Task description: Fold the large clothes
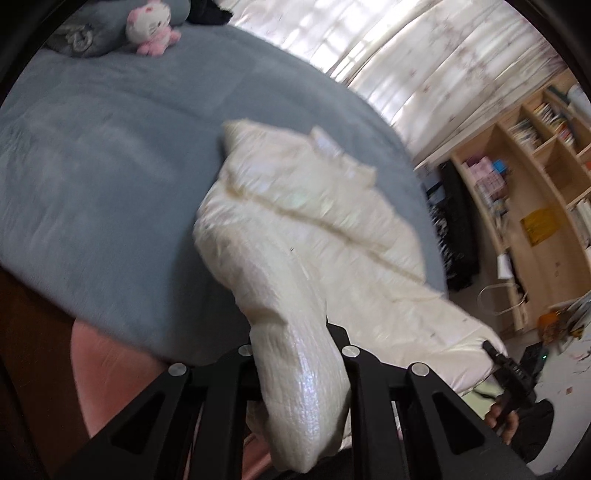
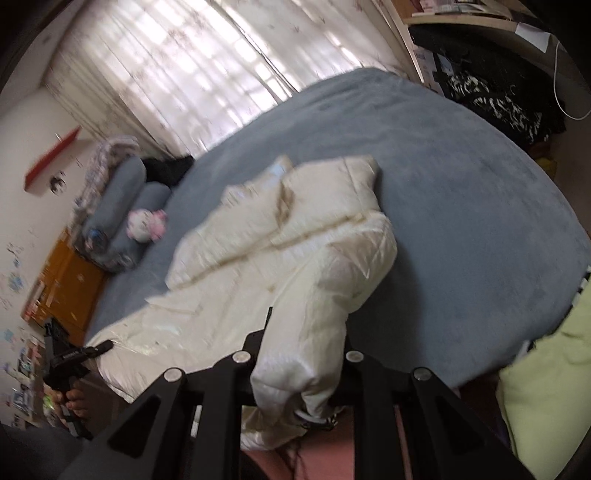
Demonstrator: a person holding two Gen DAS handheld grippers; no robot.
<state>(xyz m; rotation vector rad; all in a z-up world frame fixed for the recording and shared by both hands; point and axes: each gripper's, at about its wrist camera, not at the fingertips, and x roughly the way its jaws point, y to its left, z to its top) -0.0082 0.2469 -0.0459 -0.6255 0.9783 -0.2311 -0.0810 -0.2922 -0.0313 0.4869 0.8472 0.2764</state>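
Note:
A cream padded jacket (image 1: pixel 306 221) lies spread on the grey-blue bed (image 1: pixel 110 166). My left gripper (image 1: pixel 295 354) is shut on one sleeve of the jacket, which hangs down between the fingers. My right gripper (image 2: pixel 299 354) is shut on the other sleeve; the jacket (image 2: pixel 280 240) stretches away from it across the bed (image 2: pixel 461 184). Each gripper also shows in the other's view, at the jacket's near hem: the right one (image 1: pixel 513 373) and the left one (image 2: pixel 70 362).
A pink and white plush toy (image 1: pixel 151 26) and grey pillows (image 2: pixel 118 206) lie at the head of the bed. A curtained window (image 2: pixel 192 62) is behind. Wooden shelves (image 1: pixel 528 192) stand past the bed's foot. A pale green cushion (image 2: pixel 546 398) is at lower right.

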